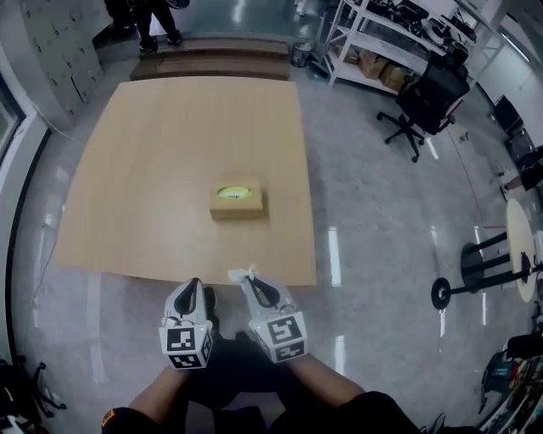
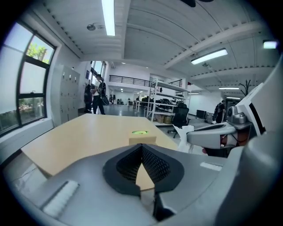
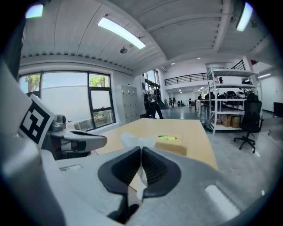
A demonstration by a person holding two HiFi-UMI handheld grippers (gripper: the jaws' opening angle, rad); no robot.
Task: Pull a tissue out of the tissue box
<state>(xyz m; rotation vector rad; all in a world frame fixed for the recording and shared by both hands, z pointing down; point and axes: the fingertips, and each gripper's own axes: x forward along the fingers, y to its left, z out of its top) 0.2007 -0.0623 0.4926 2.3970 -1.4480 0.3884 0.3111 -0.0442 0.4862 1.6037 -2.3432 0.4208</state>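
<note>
A tan tissue box [image 1: 237, 202] with a green-rimmed slot sits near the middle of the wooden table [image 1: 136, 186]. Both grippers hang side by side just off the table's near edge, well short of the box. My right gripper [image 1: 249, 278] is shut on a white tissue [image 1: 241, 273], which sticks out past its tips. In the right gripper view the tissue [image 3: 132, 140] runs between the closed jaws [image 3: 141, 150], with the box [image 3: 169, 145] beyond. My left gripper [image 1: 194, 283] is shut with nothing in it; in its own view the pads [image 2: 152, 161] meet, and the box [image 2: 142, 137] lies ahead.
A black office chair [image 1: 424, 106] and metal shelving [image 1: 382, 42] stand at the right beyond the table. People [image 1: 157, 25] stand at the table's far end. A black stand [image 1: 479, 275] is on the floor at the right. Shiny grey floor surrounds the table.
</note>
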